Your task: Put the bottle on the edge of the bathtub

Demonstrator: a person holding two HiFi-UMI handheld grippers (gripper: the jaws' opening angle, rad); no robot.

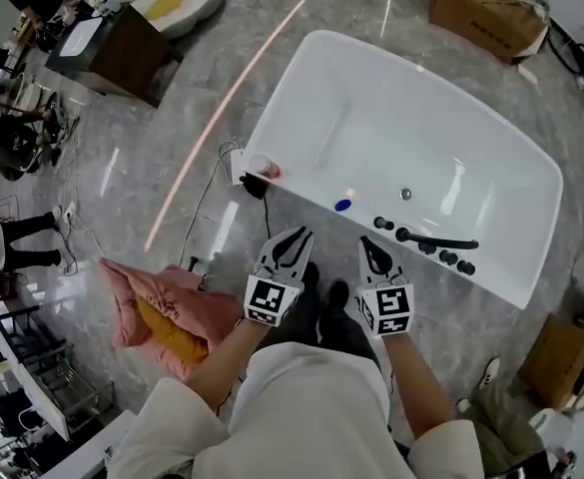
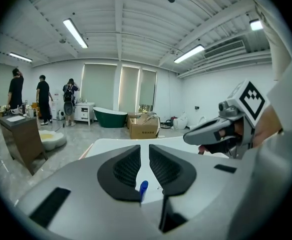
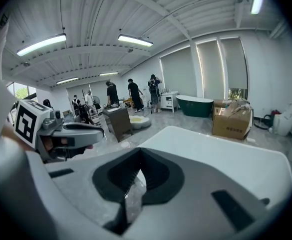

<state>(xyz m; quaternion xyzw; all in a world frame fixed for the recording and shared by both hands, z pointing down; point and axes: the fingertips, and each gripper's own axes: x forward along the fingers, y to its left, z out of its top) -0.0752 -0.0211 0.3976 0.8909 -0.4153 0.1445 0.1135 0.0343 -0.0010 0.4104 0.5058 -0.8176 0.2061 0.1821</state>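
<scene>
While you hold both claws just short of the white glossy bathtub, the items read as follows. Small bottle with a blue cap: on the tub's near rim, near the black tap fittings. Left claw: pads a slim gap apart, gripping nothing. Right claw: pads pressed together, empty. Brown cardboard box: on the floor beyond the tub, contents not visible.

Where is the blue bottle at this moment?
In the head view the blue bottle sits on the near edge of the white bathtub, left of the black taps and free of both grippers.
</scene>
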